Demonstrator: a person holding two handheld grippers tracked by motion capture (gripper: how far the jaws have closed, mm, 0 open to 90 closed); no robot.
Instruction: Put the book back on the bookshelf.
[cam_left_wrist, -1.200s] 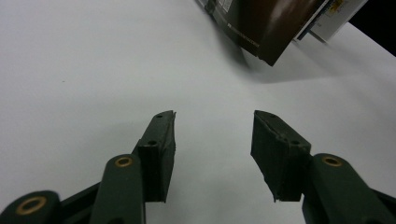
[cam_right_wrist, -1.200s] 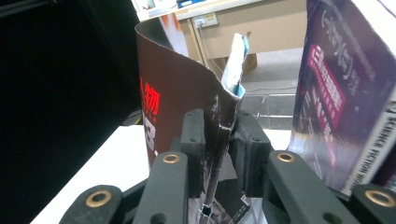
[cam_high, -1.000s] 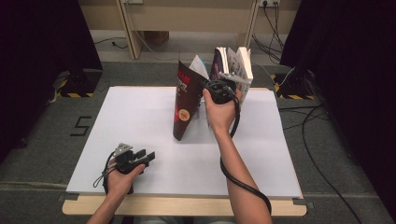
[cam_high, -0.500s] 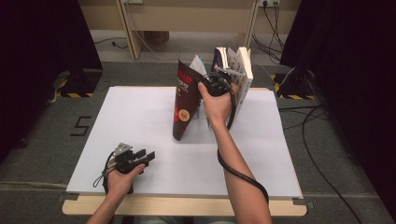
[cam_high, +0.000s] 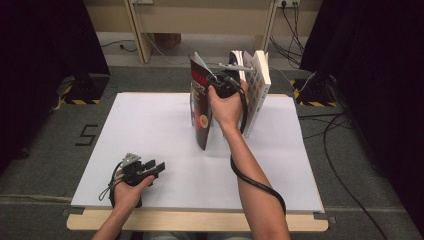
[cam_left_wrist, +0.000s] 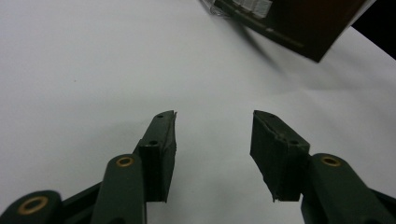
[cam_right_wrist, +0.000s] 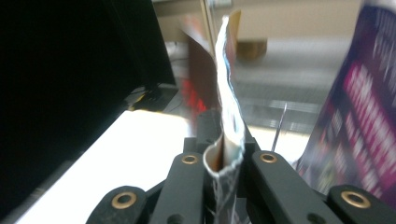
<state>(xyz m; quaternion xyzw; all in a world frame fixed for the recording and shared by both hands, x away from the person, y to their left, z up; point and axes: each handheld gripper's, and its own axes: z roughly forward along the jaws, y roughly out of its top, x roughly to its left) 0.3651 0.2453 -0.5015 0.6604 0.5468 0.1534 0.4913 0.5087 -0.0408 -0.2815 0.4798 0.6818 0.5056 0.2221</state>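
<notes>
**A:** ok so what's the layout? Biggest stuff first pls.

**B:** Big white rectangular table (cam_high: 150, 135) with a pale wooden near edge. At its far side, middle-right, a few books stand upright: a thick white-covered book (cam_high: 260, 92) on the right, a dark one with a purple cover (cam_high: 234, 59) just left of that, and on the left a thin glossy dark-red and black magazine (cam_high: 200, 107), standing on its bottom edge and fanned a bit open.

**A:** and the hands?

**B:** Right gripper (cam_high: 225, 85) is up at the far side, between the magazine and the white book. Its jaws have just been closing and are now clamped on a bunched bit of the magazine's pages; the right gripper view shows the curled paper edge (cam_right_wrist: 226, 140) pinched between the black jaws.

**A:** left one?

**B:** Left gripper (cam_high: 145, 169) sits low at the near left of the table, well apart from the books. Jaws spread, nothing between them, just bare tabletop (cam_left_wrist: 93, 70), with a corner of the magazine (cam_left_wrist: 299, 28) far right.
</notes>
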